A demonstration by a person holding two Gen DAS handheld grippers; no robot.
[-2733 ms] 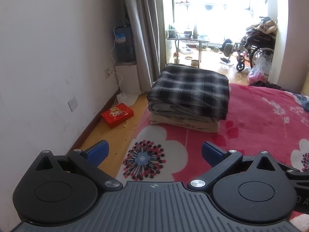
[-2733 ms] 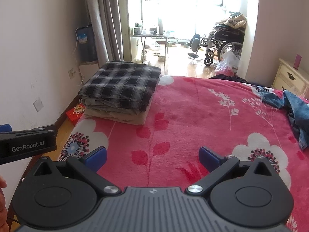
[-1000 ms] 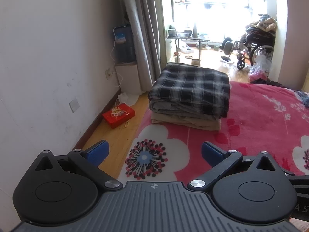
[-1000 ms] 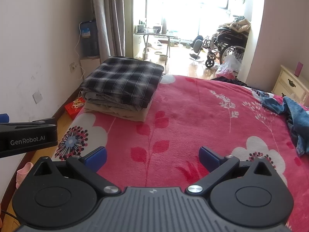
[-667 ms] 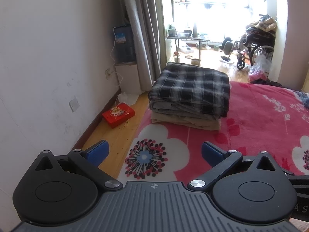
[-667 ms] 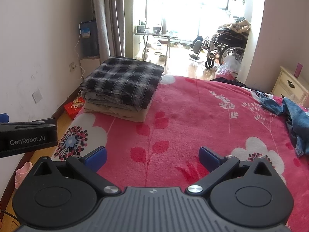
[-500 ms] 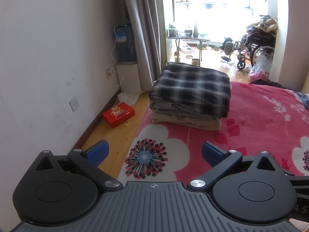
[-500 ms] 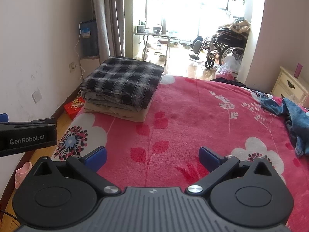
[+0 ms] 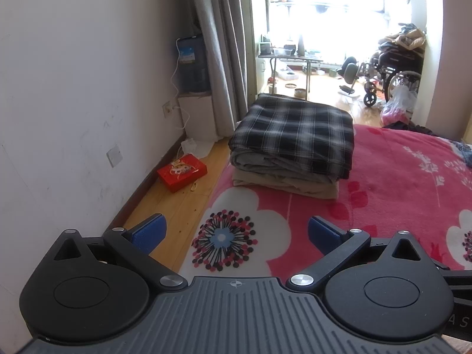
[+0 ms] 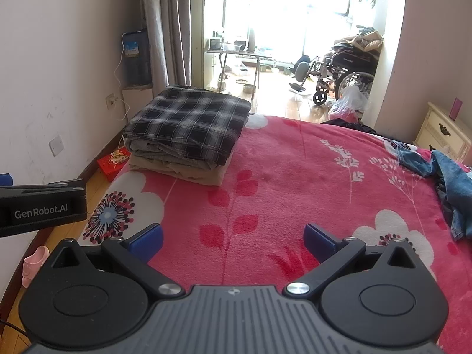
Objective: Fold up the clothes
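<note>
Jaws stand wide apart on both tools, nothing between them.

Left wrist view: your left gripper (image 9: 234,233) hangs empty over the near corner of the red fleece bed cover with white flower print (image 9: 398,183), half over the bare wood floor (image 9: 174,203). Ahead, a neat stack of folded clothes, black-and-white plaid on top, grey beneath, tan at the bottom (image 9: 292,144), sits at the cover's far left corner, close to the edge. Likely parked there to keep the middle of the bed free as a folding surface. A red cardboard box with loose scraps (image 9: 181,172) lies on the floor by the wall.

Right wrist view: your right gripper (image 10: 233,240) hovers empty over the open middle of the cover, well apart from the stack. The left tool's black body shows at the frame's left edge. The unfolded work is at the far right: a crumpled blue denim garment (image 10: 451,185) heaped on the cover's right side, near a cream bedside cabinet (image 10: 442,135). Judgement: the stack is done and the denim is next; expect to drag it to the centre and spread it flat.
</note>
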